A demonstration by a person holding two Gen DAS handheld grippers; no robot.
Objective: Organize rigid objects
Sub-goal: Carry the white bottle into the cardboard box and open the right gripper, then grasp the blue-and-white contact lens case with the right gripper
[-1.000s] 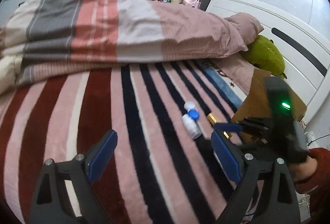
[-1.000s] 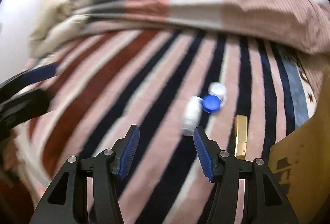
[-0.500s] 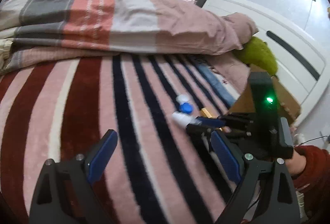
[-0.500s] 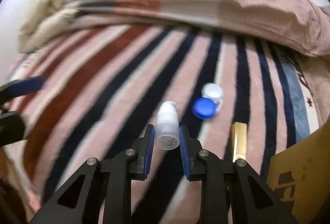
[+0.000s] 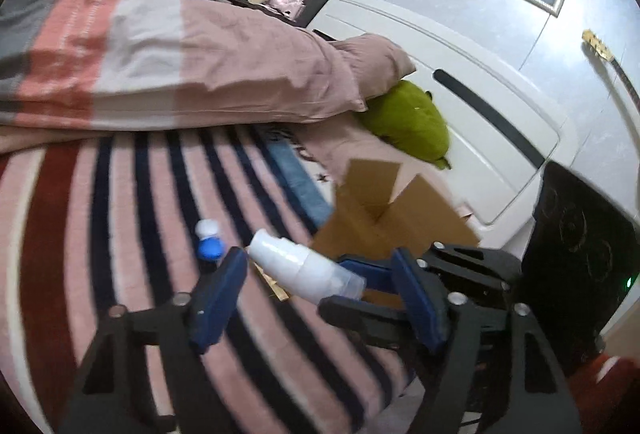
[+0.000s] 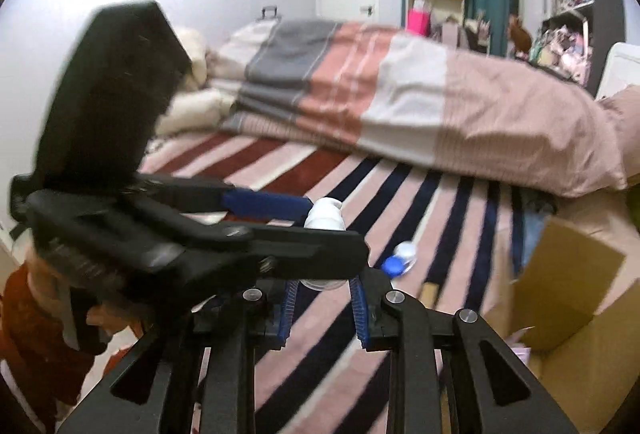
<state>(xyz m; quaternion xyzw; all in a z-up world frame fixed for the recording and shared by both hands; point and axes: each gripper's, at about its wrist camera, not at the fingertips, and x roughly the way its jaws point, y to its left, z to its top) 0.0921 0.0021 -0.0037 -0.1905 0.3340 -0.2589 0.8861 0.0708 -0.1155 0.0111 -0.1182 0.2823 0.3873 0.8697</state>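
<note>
The right gripper (image 6: pixel 323 308) is clamped on the clear base of a white pump bottle (image 6: pixel 325 220), whose white top sticks out ahead of the blue pads. In the left wrist view the same bottle (image 5: pixel 304 268) lies tilted across the gap of the left gripper (image 5: pixel 320 298), with the right gripper's blue pads (image 5: pixel 362 266) gripping its lower end just ahead of the left gripper's right-hand finger. The left gripper's jaws have just been closing toward each other; the bottle's white top sits between them, close to the left-hand pad (image 5: pixel 218 300), but whether either pad actually touches it cannot be told through the blur.

In the right wrist view the left gripper's black body (image 6: pixel 192 234) crosses in front from the left, its blue pad (image 6: pixel 266 204) reaching to just beside the bottle's top.

Beyond the left gripper's tips, on the striped blanket (image 5: pixel 120 202), lies a small case with one white and one blue cap (image 5: pixel 209 240). A gold-coloured bar (image 6: pixel 429 294) rests on the blanket ahead and to the right of the right gripper. An open cardboard box (image 5: pixel 396 210) stands further right, near a green plush toy (image 5: pixel 408 122) and the white headboard (image 5: pixel 472 106). A folded duvet (image 6: pixel 400 94) lies far ahead.
</note>
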